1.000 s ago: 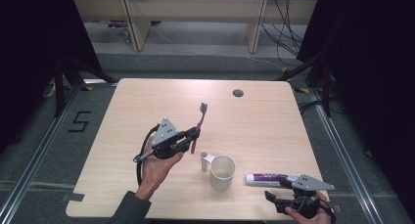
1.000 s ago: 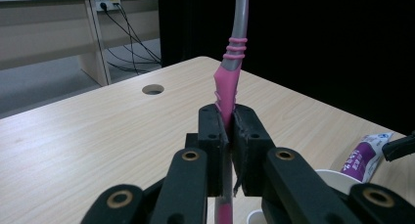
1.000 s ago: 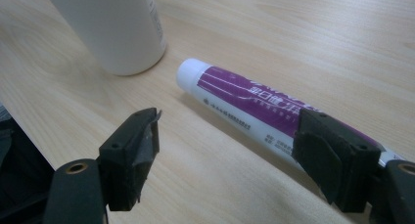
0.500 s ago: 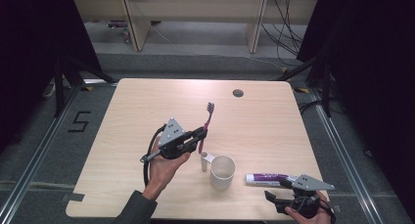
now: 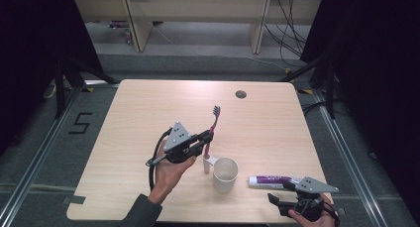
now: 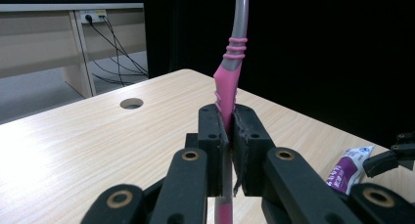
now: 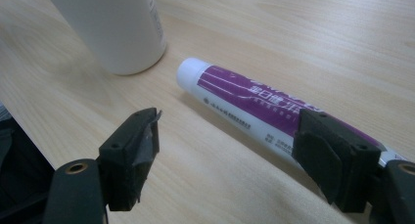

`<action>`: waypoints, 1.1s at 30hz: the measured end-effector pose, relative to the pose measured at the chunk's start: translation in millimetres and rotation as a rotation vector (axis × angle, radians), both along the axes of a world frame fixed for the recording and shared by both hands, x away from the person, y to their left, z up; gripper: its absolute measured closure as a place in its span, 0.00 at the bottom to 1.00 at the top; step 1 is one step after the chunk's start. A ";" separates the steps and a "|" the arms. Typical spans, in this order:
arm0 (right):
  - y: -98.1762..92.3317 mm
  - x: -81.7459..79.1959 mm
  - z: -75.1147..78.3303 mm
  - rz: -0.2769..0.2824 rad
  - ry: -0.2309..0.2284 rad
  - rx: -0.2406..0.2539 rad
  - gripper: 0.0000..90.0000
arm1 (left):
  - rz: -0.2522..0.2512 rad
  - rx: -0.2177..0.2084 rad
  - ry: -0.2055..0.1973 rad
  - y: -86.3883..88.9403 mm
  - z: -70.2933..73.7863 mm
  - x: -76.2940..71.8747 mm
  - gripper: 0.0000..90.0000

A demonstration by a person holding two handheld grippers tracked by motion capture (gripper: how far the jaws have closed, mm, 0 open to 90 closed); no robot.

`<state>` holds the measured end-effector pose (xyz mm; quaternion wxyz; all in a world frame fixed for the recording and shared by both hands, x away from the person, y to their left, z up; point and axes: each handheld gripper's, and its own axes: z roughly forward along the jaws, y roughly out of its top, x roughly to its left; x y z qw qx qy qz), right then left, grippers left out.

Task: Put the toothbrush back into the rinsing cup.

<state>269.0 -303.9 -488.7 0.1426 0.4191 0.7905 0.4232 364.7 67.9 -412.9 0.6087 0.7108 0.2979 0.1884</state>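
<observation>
My left gripper point(image 5: 204, 139) has its jaws clamped on the pink handle of the toothbrush point(image 5: 213, 125), which I hold nearly upright above the middle of the tabletop point(image 5: 148, 103), bristles up and its lower end just left of the white cup point(image 5: 225, 174). In the left gripper view the handle point(image 6: 229, 82) is pinched between the pads low on its length, with most of the brush standing above the grip.

The risk I see is the brush pivoting or sliding in that narrow pinch. The handle is slim and tapered, so a quick tilt toward the cup could let it swing. Its lower end could also catch the cup's rim or its small side handle and tip the cup toward the near edge.

My right gripper point(image 5: 287, 199) rests near the tabletop's near right corner with its jaws spread wide and holding nothing. The purple-and-white toothpaste tube point(image 7: 254, 104) lies flat beside the cup, running under the right pad point(image 7: 337, 158) rather than squarely between the two, so closing from here would likely nip it off-centre or shove it.
</observation>
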 end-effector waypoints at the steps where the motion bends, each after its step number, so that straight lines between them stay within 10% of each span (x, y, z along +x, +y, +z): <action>1: -0.2 0.2 0.0 0.001 -0.006 -0.002 0.29 | 0.003 0.006 0.000 0.1 -0.8 -0.3 0.92; 33: 1.0 0.3 -1.1 0.002 -0.004 0.002 0.29 | -0.031 0.086 0.028 8.2 -36.4 -11.8 0.92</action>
